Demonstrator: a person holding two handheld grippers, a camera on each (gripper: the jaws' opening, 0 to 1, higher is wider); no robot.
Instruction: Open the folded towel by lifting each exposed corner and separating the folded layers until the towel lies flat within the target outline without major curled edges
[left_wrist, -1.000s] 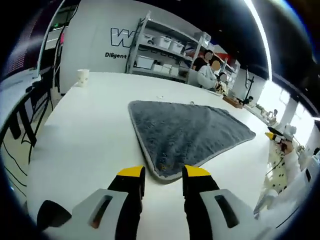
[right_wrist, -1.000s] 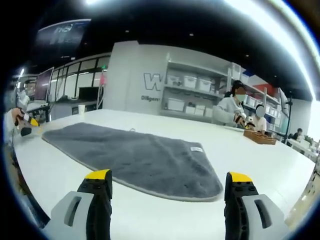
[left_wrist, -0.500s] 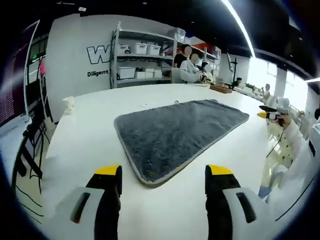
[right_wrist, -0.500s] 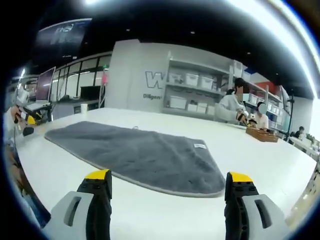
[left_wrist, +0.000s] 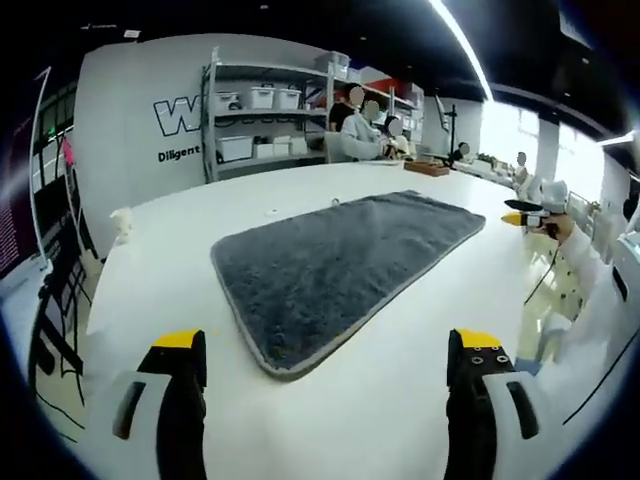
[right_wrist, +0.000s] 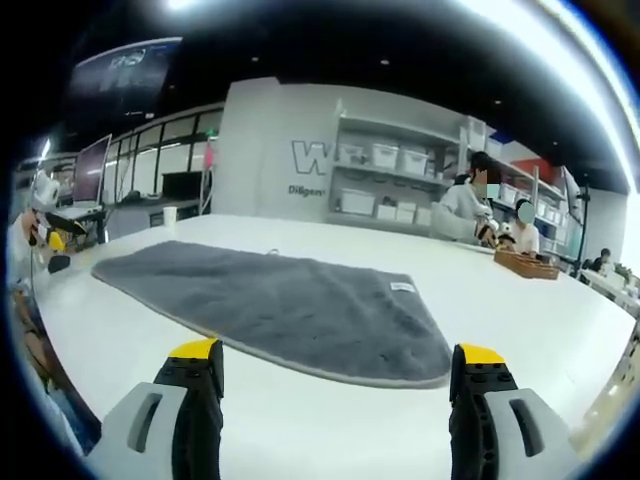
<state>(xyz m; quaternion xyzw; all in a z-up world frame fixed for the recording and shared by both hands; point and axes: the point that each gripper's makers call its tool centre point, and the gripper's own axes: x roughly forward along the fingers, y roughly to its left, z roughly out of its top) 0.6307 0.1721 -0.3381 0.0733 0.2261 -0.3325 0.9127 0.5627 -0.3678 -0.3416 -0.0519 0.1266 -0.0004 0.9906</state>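
The white table (left_wrist: 150, 300) carries the grey towel (left_wrist: 340, 260) spread across its middle, with a person's sleeve at the right edge of the left gripper view. The towel looks soft, plush and light, with a thin stitched hem, so it should drape and slide easily on the smooth top and is best pinched at a hemmed corner, near its small white label (right_wrist: 402, 287). The left gripper (left_wrist: 325, 355) and the right gripper (right_wrist: 338, 365) both hover just short of its near edge, jaws spread wide and holding nothing.
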